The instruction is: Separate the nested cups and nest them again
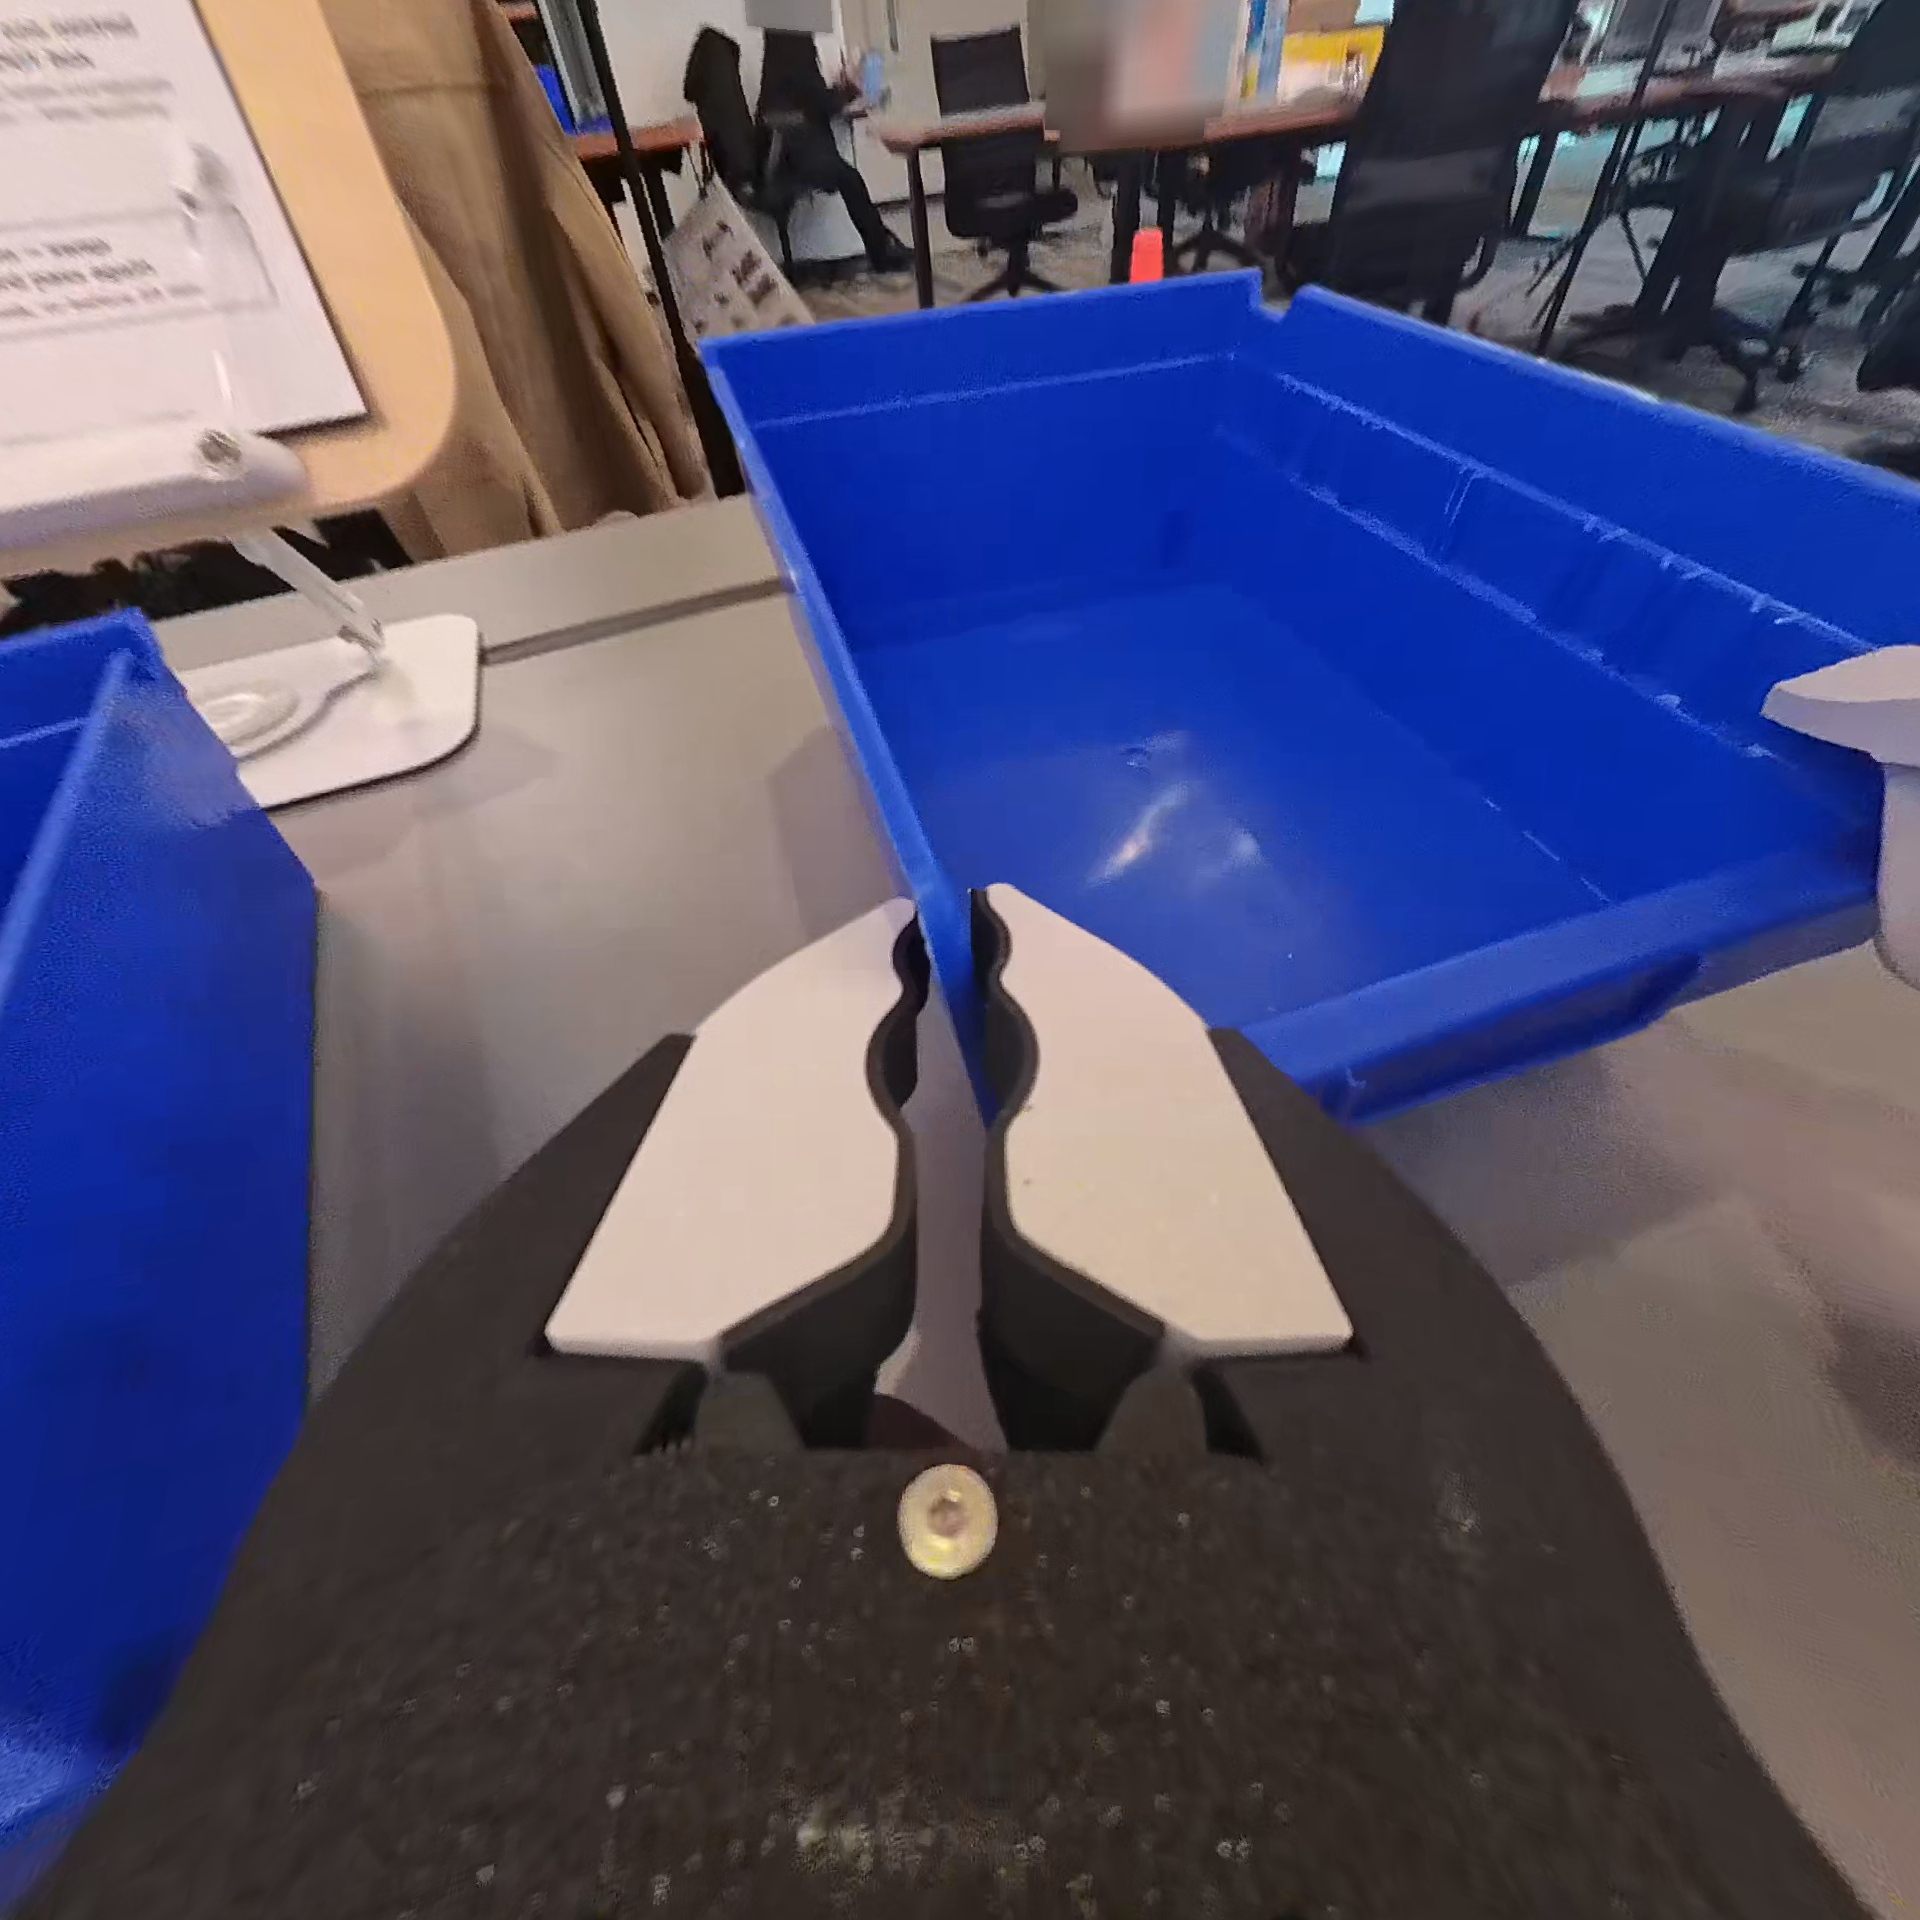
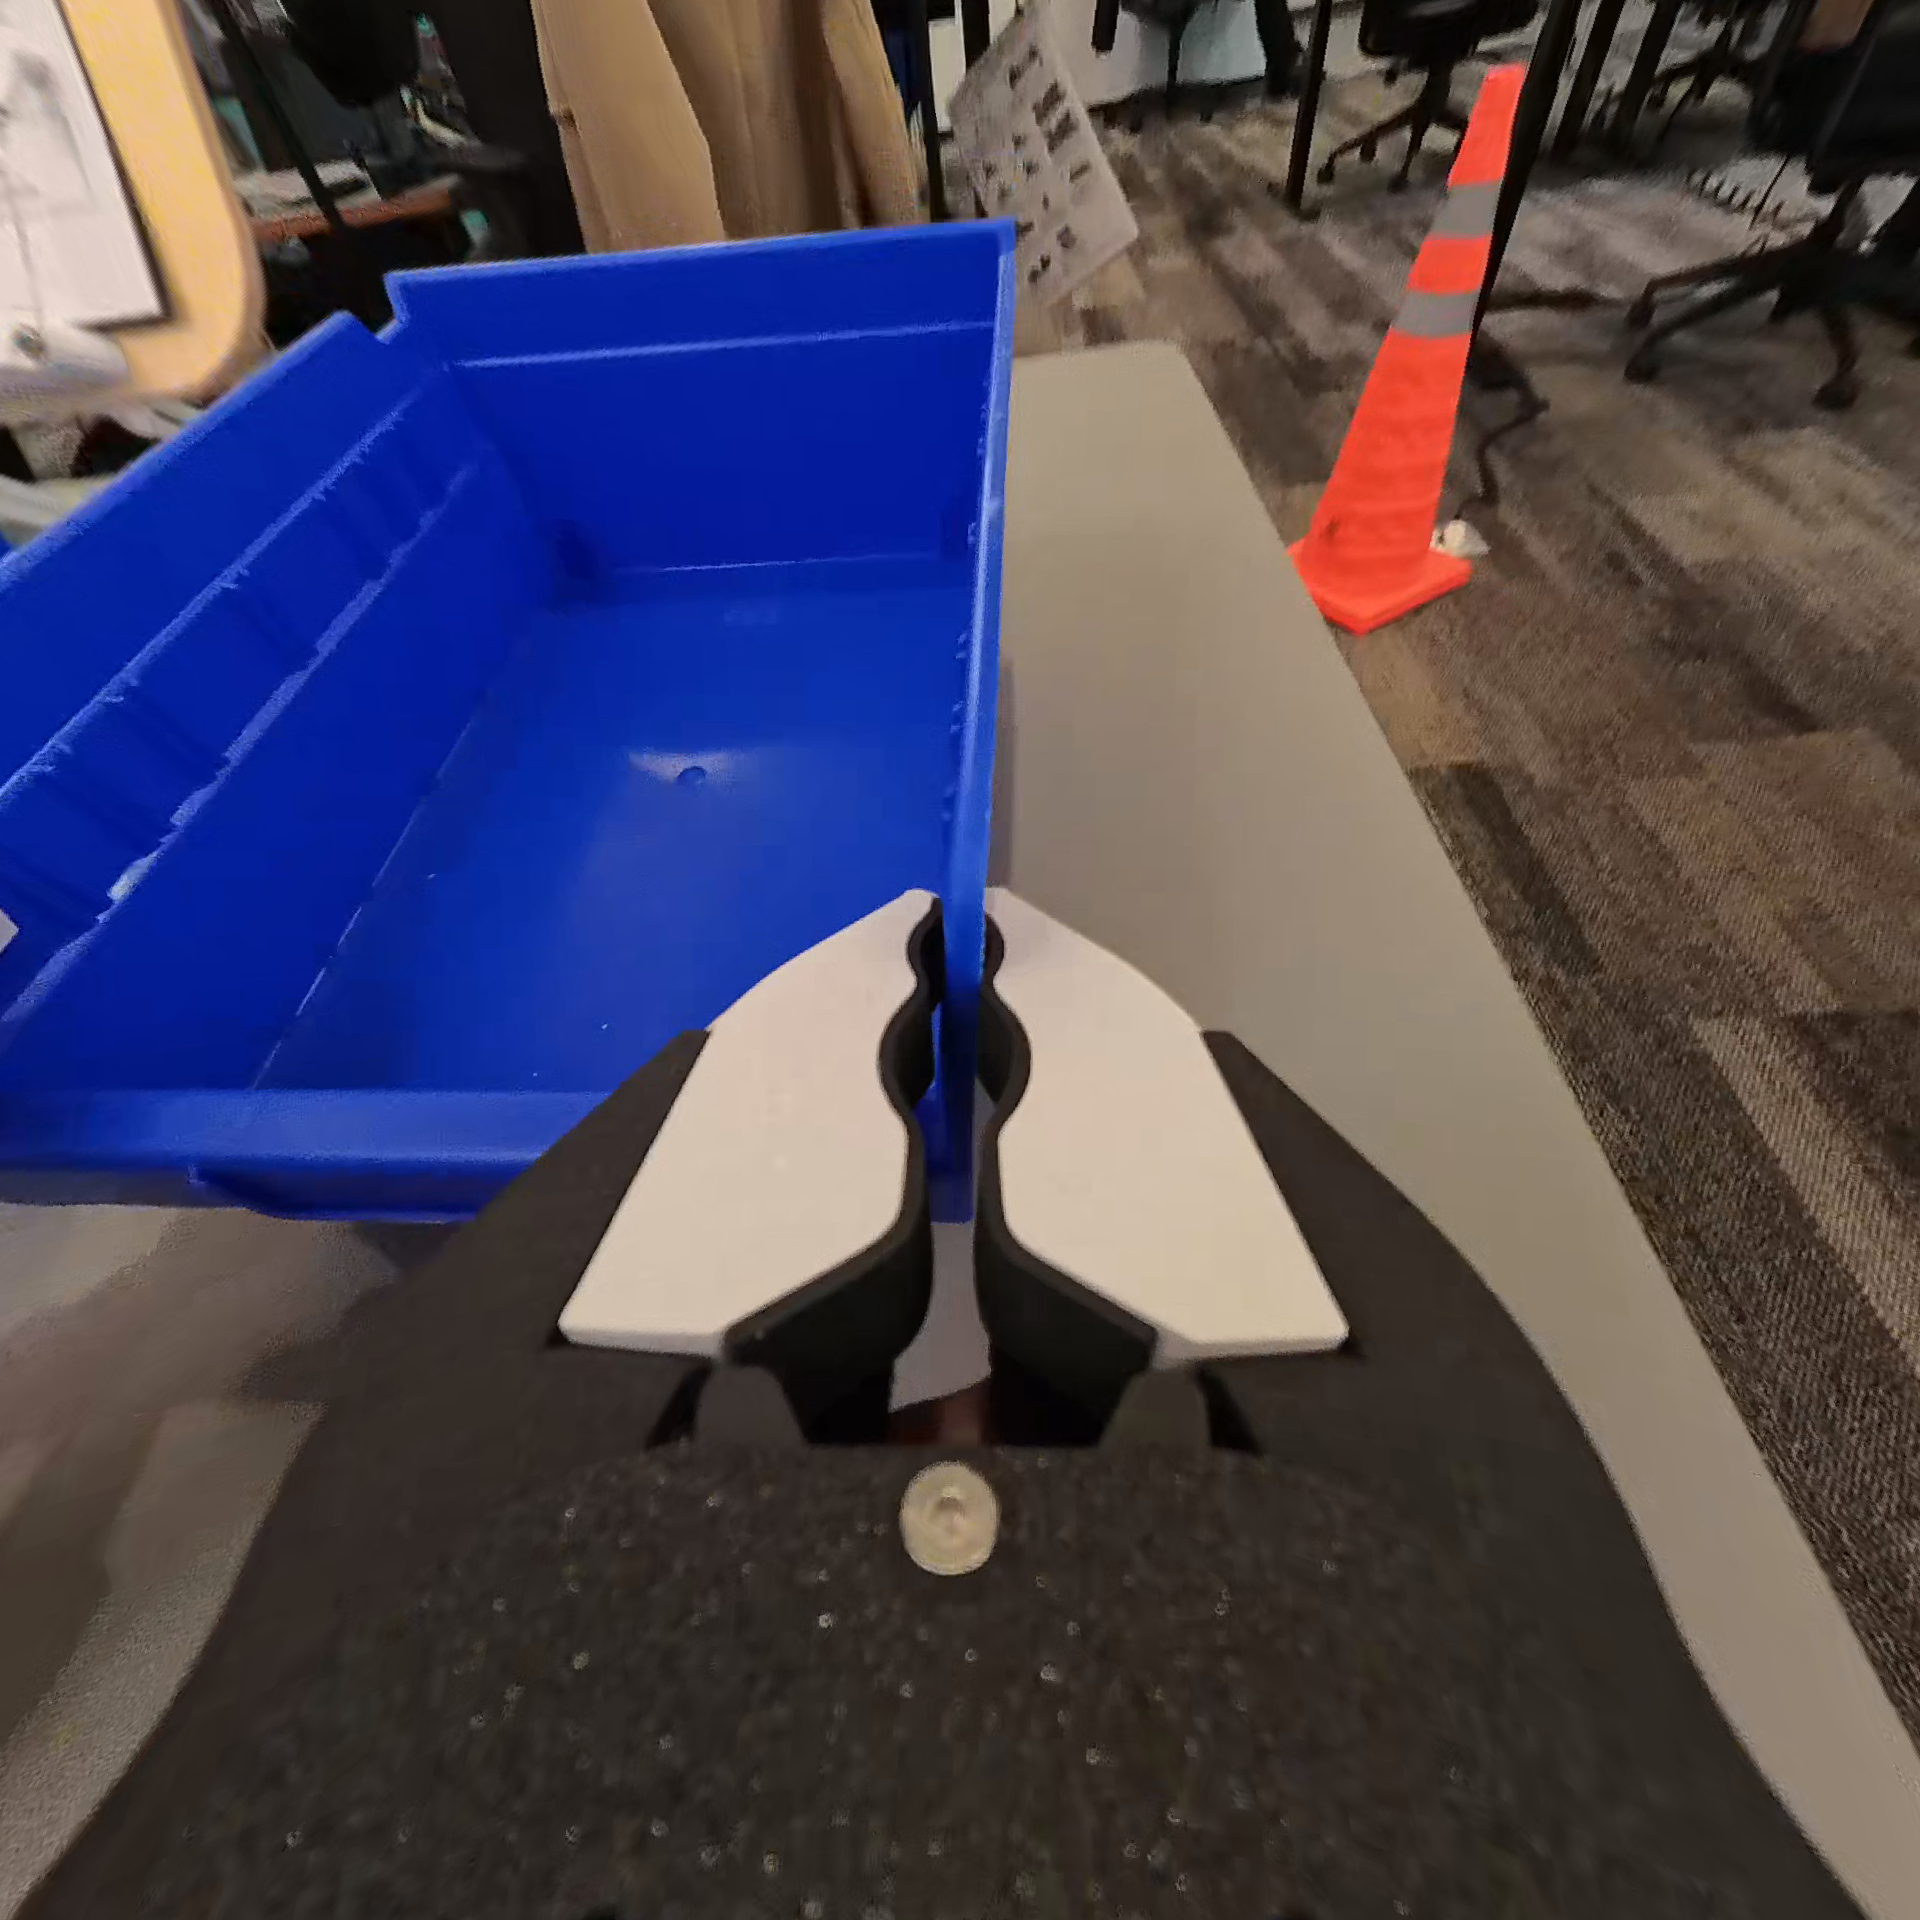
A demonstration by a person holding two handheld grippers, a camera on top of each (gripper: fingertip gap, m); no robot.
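Observation:
No cups show in either view. An empty blue plastic bin (image 1: 997, 457) stands in front of me on the grey table (image 1: 582, 935). My left gripper (image 1: 945, 906) is shut on the bin's left wall near its front corner. My right gripper (image 2: 961, 909) is shut on the same bin's (image 2: 727, 436) right wall near its front corner. One pale fingertip (image 1: 1844, 694) of the right gripper shows at the far right of the left wrist view, on the bin's right wall.
A second blue bin (image 1: 145, 1039) stands at the left. A white stand (image 1: 353, 717) holding a sheet is behind it. The table's right edge (image 2: 1382, 831) drops to carpet with an orange cone (image 2: 1418, 416). Office chairs and desks are beyond.

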